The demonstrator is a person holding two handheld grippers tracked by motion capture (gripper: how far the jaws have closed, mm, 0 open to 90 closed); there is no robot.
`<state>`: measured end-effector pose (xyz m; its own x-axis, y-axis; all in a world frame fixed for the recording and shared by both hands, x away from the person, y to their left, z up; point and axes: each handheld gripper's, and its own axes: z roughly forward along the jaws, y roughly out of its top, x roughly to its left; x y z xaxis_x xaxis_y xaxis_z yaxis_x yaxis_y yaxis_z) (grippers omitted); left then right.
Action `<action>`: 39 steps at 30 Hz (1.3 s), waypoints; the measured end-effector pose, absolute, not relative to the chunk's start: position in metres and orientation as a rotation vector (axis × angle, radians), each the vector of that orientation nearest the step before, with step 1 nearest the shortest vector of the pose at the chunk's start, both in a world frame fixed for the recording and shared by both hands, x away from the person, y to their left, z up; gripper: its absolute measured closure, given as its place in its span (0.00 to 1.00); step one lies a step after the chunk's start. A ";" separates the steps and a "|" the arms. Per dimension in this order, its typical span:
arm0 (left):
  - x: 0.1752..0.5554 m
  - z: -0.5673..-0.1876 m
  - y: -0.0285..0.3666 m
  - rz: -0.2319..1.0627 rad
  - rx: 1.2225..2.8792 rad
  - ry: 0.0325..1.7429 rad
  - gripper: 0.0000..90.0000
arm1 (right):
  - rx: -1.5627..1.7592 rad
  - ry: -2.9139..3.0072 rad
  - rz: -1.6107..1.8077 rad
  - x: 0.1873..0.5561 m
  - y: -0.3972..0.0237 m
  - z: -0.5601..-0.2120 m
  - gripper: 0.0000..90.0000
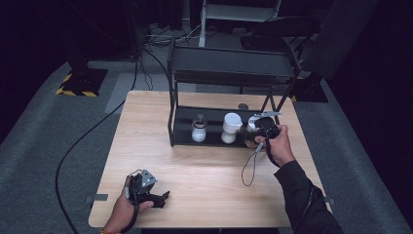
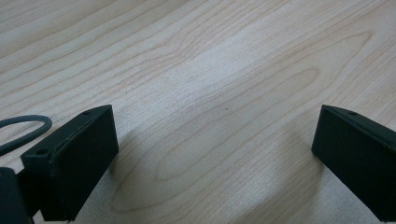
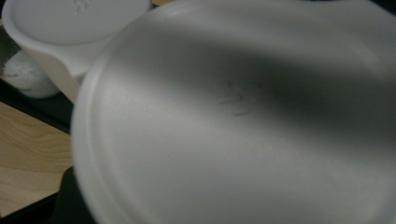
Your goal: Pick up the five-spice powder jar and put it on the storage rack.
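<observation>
Landmark: the black two-tier rack (image 1: 229,73) at the table's far side.

Nearest me, well short of the rack, my left gripper (image 1: 155,196) sat low over bare tabletop (image 1: 204,170) at the near-left corner. Its view showed both black jaws spread wide, nothing but wood grain between them. I judged it was parked there to keep out of the way; it had no part in the work at the rack.

Farther out, at the rack's front right corner, my right gripper (image 1: 258,130) was at the lower shelf on a white-lidded jar (image 1: 252,134). I couldn't see its jaws: its own view had that jar's white lid (image 3: 243,121) right up against the lens. I read them as pressed nearly together, pinching the jar up near the lid. Its cable loop (image 1: 251,168) trailed onto the wood in front of the rack.

So the jar was at the right end of the lower shelf. A second white-lidded jar (image 1: 231,127) stood just left of it, and a smaller jar with a darker cap (image 1: 198,129) further left. I guessed the grip was for pulling the jar from that row or setting it in; can't tell which.
</observation>
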<state>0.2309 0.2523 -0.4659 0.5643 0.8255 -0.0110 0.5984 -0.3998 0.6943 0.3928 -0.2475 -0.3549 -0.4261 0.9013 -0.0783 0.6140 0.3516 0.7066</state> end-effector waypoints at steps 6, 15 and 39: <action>0.231 -0.466 0.252 0.444 2.139 1.135 0.00 | 1.341 2.155 0.829 0.399 -0.247 -0.359 0.33; 0.231 -0.466 0.252 0.444 2.139 1.135 0.00 | 1.343 2.150 0.829 0.409 -0.251 -0.368 0.33; 0.231 -0.465 0.252 0.444 2.143 1.134 0.00 | 1.338 2.146 0.836 0.421 -0.252 -0.382 0.33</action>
<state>0.2311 0.2523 -0.4654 0.5655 0.8247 -0.0095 0.5990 -0.4028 0.6920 0.4210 -0.2518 -0.3825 -0.4117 0.9084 -0.0730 0.6196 0.3378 0.7085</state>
